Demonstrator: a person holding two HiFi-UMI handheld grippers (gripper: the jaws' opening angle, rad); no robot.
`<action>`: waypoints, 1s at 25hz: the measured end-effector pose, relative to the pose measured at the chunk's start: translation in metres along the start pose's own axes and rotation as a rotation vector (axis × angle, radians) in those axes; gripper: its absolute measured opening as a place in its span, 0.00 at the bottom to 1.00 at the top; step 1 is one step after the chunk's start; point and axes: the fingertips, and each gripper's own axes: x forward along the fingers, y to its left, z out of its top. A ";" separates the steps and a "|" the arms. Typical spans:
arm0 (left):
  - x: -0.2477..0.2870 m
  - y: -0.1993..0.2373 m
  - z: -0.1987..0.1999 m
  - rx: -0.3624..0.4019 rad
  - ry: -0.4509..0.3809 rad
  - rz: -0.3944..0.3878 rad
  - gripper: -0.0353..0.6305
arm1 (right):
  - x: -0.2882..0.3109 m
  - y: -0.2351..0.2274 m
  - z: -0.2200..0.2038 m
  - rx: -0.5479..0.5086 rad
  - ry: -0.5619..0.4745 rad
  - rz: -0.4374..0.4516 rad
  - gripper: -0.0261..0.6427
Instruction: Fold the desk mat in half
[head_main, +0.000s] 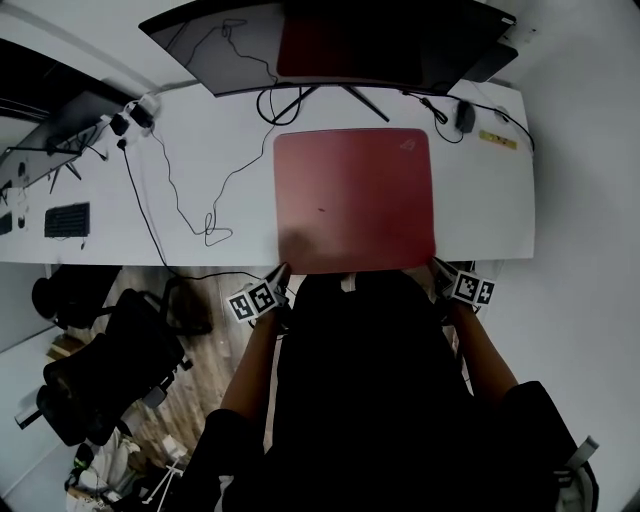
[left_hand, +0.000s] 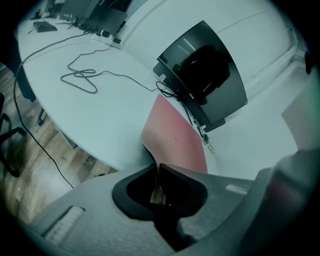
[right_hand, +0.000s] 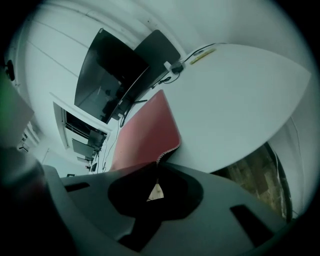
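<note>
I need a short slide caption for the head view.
Left gripper and right gripper pinch the near corners of the red desk mat.

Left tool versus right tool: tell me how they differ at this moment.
The left tool pinches the desk mat at its near left corner; the right tool pinches its near right corner. In the head view the left tool slants up and rightward, the right tool up and leftward, like mirror images. Both are shut on the mat's edge, at the near edge of the desk.
</note>
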 end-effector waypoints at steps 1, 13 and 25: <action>-0.001 -0.003 0.003 -0.003 0.002 -0.003 0.11 | -0.001 0.003 0.004 0.005 -0.013 0.004 0.06; 0.001 -0.034 0.046 -0.051 -0.024 -0.035 0.11 | 0.005 0.029 0.051 0.066 -0.135 0.056 0.06; 0.014 -0.050 0.098 -0.119 -0.110 -0.064 0.12 | 0.015 0.044 0.104 0.066 -0.211 0.084 0.06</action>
